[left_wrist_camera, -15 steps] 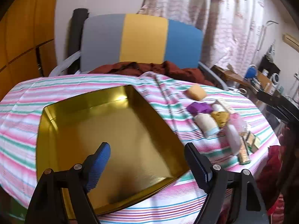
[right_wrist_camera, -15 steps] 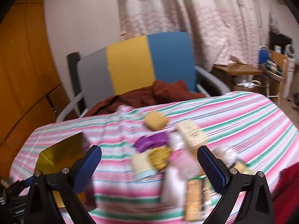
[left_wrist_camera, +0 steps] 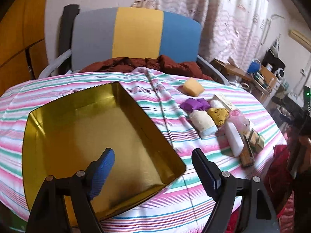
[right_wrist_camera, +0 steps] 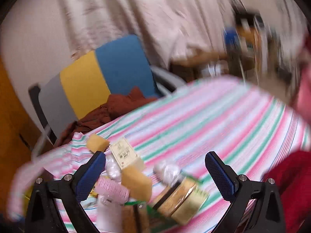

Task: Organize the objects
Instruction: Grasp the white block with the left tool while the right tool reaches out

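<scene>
the left gripper (left_wrist_camera: 153,162) waits wide open and empty over the gold tin (left_wrist_camera: 38,120), ready for the small things (right_wrist_camera: 136,182) heaped near the surface's right edge, under the wide-open, empty right gripper (right_wrist_camera: 155,168).

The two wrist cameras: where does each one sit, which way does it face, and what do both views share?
Left wrist view: sits behind the open left gripper, looks down and forward at the empty gold tray, with the small items to its right; only its own two fingers show.
Right wrist view: sits behind the open right gripper, low over the pile of small items, and is blurred; only its own fingers show.
Shared: the striped cloth, the orange sponge and the tricolour chair.
</scene>
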The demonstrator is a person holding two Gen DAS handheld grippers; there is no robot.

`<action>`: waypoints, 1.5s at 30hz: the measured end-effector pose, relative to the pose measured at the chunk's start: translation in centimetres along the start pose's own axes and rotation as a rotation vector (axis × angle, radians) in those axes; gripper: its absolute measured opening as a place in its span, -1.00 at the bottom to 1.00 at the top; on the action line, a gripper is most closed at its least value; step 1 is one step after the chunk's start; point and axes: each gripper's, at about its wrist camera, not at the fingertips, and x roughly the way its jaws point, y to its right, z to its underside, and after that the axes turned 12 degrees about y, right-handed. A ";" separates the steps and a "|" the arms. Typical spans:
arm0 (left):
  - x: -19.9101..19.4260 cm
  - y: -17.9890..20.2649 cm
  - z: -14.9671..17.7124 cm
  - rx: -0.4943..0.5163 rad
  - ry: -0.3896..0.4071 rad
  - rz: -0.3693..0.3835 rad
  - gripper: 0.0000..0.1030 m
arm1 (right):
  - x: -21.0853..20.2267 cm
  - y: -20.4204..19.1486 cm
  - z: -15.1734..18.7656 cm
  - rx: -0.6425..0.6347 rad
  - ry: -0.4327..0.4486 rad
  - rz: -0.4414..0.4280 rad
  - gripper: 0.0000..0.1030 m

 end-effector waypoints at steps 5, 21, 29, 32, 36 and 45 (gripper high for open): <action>1.1 3.1 -0.5 0.069 -0.023 0.092 0.60 | 1.1 5.2 0.7 0.285 -0.029 0.014 1.00; 9.0 14.8 0.0 0.174 -0.169 0.347 0.28 | 1.9 4.5 1.1 0.271 -0.074 -0.077 1.00; 13.9 18.3 1.0 0.185 -0.232 0.366 0.15 | 2.5 4.0 1.3 0.252 -0.115 -0.119 1.00; 15.8 18.7 1.6 0.181 -0.259 0.374 -0.20 | 2.6 3.7 1.4 0.246 -0.123 -0.133 1.00; 16.2 17.1 1.9 0.113 -0.271 0.414 -0.52 | 3.1 3.1 1.5 0.226 -0.152 -0.165 1.00; 11.7 12.5 3.0 0.067 -0.248 0.418 -0.56 | 4.9 -0.2 2.7 0.107 -0.275 -0.237 1.00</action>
